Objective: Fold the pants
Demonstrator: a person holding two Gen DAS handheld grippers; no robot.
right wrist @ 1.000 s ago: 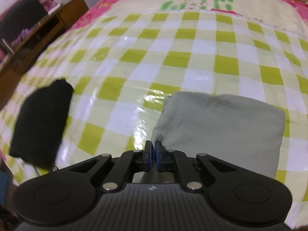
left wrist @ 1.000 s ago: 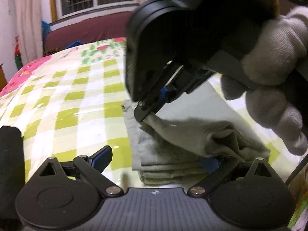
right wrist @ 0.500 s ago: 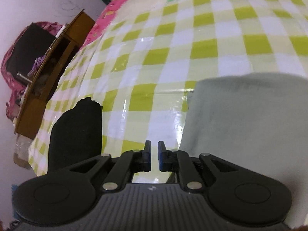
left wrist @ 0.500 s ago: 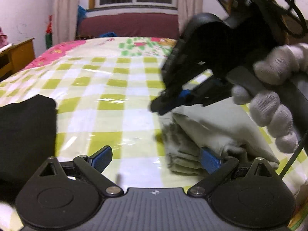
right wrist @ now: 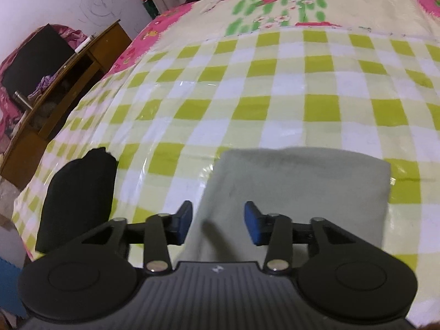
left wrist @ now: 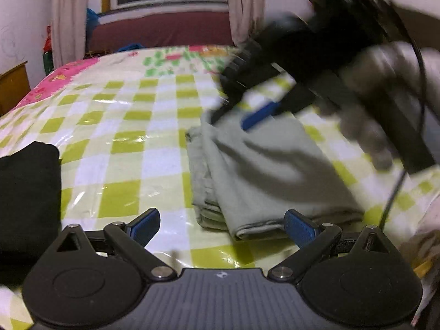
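Grey-green pants (left wrist: 264, 170) lie folded into a thick rectangle on the checked bed cover; in the right wrist view the pants (right wrist: 299, 187) fill the lower middle. My left gripper (left wrist: 222, 227) is open and empty, just short of the stack's near edge. My right gripper (right wrist: 217, 222) is open and empty above the pants' near left part. In the left wrist view the right gripper (left wrist: 247, 115) shows blurred over the stack's far end, held by a gloved hand.
A folded black garment (left wrist: 27, 192) lies left of the pants; it also shows in the right wrist view (right wrist: 77, 192). The green and white checked cover (right wrist: 247, 88) stretches beyond. A wooden desk (right wrist: 63, 88) stands off the bed's left side.
My right gripper let go of the pants' corner, opened and lifted away. The top layer dropped flat onto the stack. My left gripper drew back a little, still open.
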